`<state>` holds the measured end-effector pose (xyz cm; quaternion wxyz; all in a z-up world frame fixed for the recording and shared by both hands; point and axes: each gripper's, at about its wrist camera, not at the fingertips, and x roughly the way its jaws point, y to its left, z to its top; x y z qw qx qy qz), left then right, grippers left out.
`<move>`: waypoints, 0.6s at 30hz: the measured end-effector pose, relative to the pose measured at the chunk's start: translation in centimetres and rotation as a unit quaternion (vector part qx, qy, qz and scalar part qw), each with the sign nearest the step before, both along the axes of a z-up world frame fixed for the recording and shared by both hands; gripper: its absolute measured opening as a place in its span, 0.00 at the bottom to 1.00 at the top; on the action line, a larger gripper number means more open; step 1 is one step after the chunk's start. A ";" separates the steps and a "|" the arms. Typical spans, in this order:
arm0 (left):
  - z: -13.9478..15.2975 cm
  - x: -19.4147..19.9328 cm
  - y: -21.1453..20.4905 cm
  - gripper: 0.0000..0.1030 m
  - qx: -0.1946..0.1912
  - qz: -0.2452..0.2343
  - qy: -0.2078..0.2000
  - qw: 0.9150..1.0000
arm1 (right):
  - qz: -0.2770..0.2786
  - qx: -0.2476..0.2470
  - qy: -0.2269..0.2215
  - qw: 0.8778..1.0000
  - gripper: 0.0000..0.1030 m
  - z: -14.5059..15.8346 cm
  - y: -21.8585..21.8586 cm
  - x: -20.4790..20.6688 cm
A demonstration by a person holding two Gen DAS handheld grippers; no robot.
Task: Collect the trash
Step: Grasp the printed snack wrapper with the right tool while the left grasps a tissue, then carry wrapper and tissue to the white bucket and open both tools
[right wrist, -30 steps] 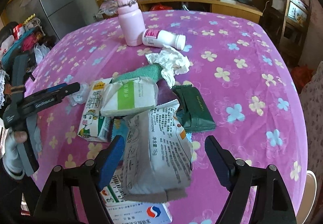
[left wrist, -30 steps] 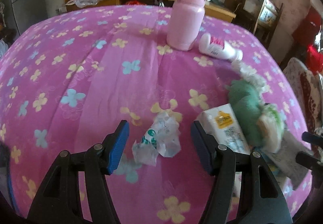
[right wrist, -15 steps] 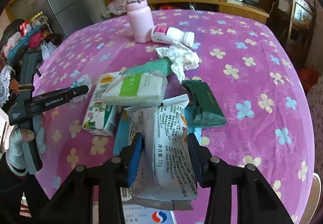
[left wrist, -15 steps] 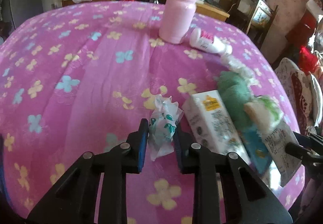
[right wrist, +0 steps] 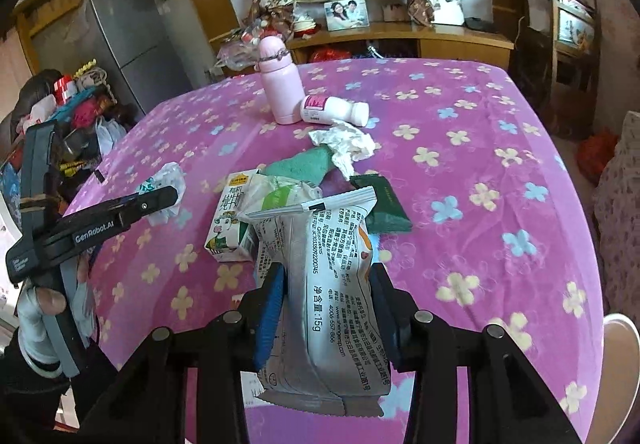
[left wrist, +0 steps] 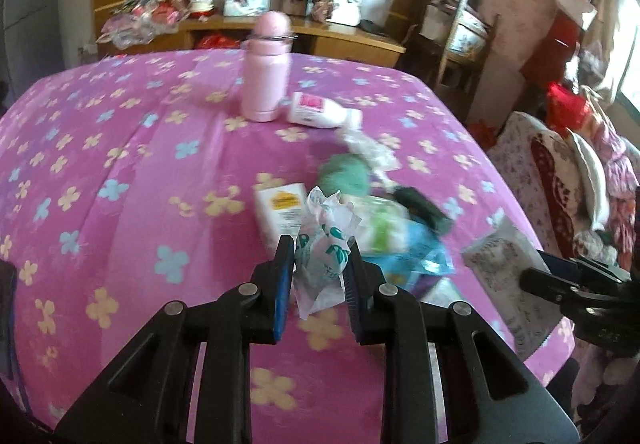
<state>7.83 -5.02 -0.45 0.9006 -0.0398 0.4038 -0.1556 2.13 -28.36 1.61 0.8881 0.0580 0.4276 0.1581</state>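
cloth (right wrist: 460, 171) lies bare right of carton (right wrist: 230, 219); left gripper (left wrist: 320, 264) pinches wrapper (left wrist: 322, 244), right gripper (right wrist: 326, 284) clamps packet (right wrist: 332, 284).

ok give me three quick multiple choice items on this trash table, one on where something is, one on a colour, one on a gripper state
1. Where is the white bottle lying?
A. beside the pink flask
B. on the milk carton
C. off the table

2. What colour is the flat packet right of the pile?
A. yellow
B. dark green
C. red

3. What is the right gripper doing?
A. open over bare cloth
B. shut on the snack wrapper
C. shut on the flask

Answers: 1 A, the bottle lies on its side at the flask's base. 2 B, it is dark green against the pink cloth. 3 B, both pads press the wrapper's sides.
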 end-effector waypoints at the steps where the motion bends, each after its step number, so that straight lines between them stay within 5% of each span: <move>1: 0.1 -0.4 -0.7 0.21 0.002 -0.005 -0.002 1.000 | -0.003 0.001 -0.001 1.000 0.40 0.0 -0.3 -0.4; 18: 0.6 -3.6 -11.2 0.21 0.019 -0.077 -0.017 0.997 | -0.060 -0.002 -0.014 0.998 0.40 0.6 -6.6 -4.7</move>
